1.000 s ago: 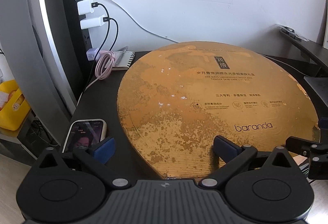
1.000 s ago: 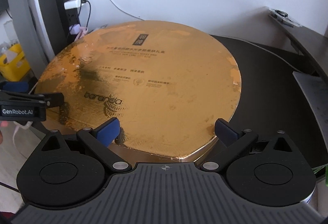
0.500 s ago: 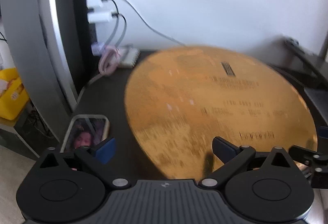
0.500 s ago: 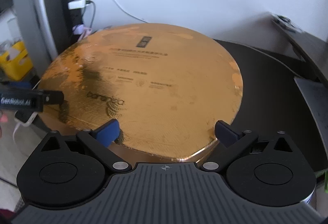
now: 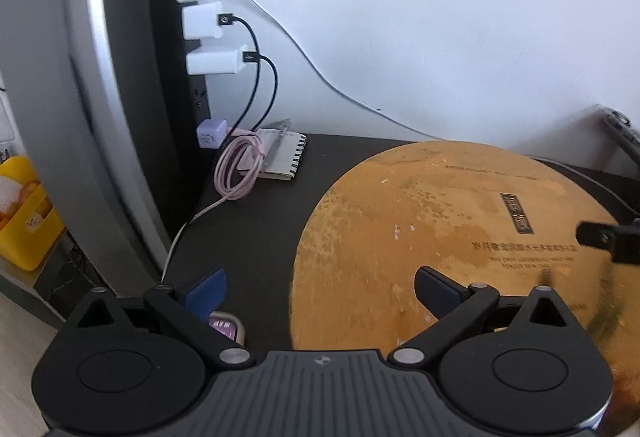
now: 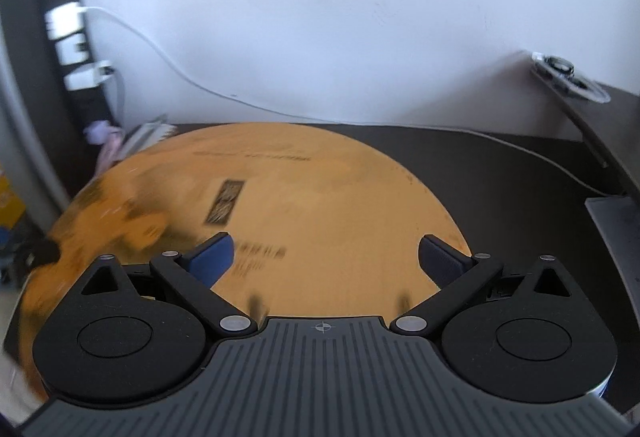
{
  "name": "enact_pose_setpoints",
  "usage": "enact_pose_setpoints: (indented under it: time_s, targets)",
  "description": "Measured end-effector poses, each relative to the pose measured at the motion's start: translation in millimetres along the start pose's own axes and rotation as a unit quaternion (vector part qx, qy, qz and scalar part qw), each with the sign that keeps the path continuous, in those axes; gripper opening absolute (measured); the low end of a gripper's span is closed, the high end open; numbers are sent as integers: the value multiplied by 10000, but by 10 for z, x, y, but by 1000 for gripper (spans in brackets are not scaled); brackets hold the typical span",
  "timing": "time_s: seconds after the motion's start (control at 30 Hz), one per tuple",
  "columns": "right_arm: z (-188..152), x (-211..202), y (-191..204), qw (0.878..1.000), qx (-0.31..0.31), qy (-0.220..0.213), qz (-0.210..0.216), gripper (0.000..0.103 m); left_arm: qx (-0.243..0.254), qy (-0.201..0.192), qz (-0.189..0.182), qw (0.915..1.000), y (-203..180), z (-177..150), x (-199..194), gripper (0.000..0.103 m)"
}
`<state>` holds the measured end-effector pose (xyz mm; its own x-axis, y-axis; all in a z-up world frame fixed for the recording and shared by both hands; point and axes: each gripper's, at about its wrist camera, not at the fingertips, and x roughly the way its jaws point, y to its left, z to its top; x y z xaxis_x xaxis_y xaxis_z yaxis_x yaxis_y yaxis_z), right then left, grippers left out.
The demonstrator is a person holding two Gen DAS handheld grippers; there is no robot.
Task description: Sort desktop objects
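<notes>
Both claws gape wide, gripping nothing: left claw (image 5: 320, 283) straddles the left rim of the round gold lid (image 5: 460, 229) lying flat on the dark counter (image 5: 260, 229); right claw (image 6: 325, 257) hovers over its near-right part.

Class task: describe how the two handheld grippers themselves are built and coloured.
Both the left gripper and the right gripper match: a ribbed grey body with a small crosshair mark, two round black housings, black linkage arms with silver pivots, and blue finger pads.
</notes>
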<state>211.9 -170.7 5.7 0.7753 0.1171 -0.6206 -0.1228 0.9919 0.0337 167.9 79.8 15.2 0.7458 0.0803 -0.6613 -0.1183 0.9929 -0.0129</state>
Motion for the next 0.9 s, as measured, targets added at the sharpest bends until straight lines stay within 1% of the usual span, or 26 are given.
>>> enact_pose_setpoints:
  time_s: [0.13,0.2,0.23,0.4,0.6,0.67,0.7,0.73,0.77,0.83,0.9]
  targets:
    - [124,326,45,9997,-95,151,-167,101,47,99,-17,9999,-12,71,174,101]
    - [154,424,71,9995,-150,196,-175,101,79,154,-34,9998,-24,91,237,101]
    - [163,450,75,9996,-143,194,-151,101,80,179,-65,9998,-23,99,268,102]
    - [212,531,79,9995,-140,261,-81,102,38,290,-145,9995,-17,140,339,103]
    - [230,571,88,9990,-189,387,-97,103,129,213,-119,9996,-33,116,343,103]
    - [234,573,82,9990,-193,399,-92,103,117,207,-151,9996,-25,128,345,103]
    - [238,571,74,9990,-181,395,-75,103,35,270,-166,9995,-3,139,343,103]
    - [238,561,66,9991,-161,398,-61,102,-29,358,-133,9993,11,143,311,99]
    - [230,525,60,9991,-112,411,-62,99,-24,371,-70,9993,8,133,245,98]
    - [183,331,60,9995,-2,307,-39,99,143,106,-8,9998,-20,69,44,100]
    - [123,80,68,9999,75,140,19,103,243,-76,-46,9997,-32,-11,-162,102]
